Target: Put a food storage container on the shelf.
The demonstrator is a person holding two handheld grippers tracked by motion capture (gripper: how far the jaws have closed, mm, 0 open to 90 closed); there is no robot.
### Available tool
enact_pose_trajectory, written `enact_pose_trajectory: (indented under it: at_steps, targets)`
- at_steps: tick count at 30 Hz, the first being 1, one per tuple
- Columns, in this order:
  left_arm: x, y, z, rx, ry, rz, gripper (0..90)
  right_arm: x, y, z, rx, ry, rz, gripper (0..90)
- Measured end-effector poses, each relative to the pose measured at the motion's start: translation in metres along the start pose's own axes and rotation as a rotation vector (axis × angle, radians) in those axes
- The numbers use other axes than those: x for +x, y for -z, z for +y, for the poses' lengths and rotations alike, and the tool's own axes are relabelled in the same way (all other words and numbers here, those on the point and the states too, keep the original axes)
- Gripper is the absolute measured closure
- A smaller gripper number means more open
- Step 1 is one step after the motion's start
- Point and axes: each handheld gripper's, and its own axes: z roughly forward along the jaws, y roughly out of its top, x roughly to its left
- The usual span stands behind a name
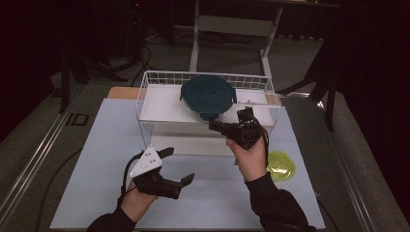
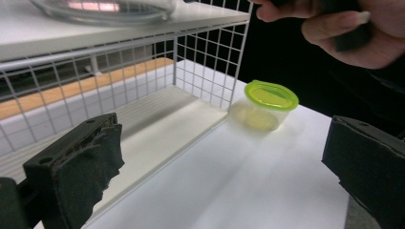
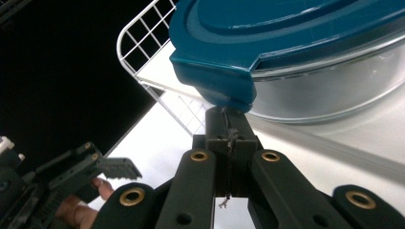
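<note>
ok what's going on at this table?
A person works two handheld grippers at a white wire shelf rack. The right gripper is shut, its tips right at the clip tab of the blue lid on a glass container on the upper shelf. The left gripper hangs open over the table, holding nothing. A small green-lidded tub stands beside the rack.

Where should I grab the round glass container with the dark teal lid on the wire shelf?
Probably by the dark teal lid's latch tab, which sticks out past the glass bowl toward the shelf's open front. Come level from the front: the white wire rack's railing blocks the back and sides. The right gripper, jaws shut, sits just under that tab.
</note>
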Motion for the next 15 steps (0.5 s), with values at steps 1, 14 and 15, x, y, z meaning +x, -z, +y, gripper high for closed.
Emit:
enact_pose_trajectory:
  at_steps: [1,14,15]
  targets:
    - [0.0,-0.001,-0.001,0.0,0.007,-0.004,0.4,-0.001,0.0,0.001,-0.002,-0.008,-0.004,89.9]
    - [-0.001,0.002,-0.004,0.003,-0.013,0.006,0.4,0.0,0.003,-0.002,0.014,0.024,0.006,80.8]
    - [-0.001,0.003,-0.004,0.005,-0.011,0.004,0.4,0.001,0.005,-0.006,0.02,0.038,0.014,76.3]
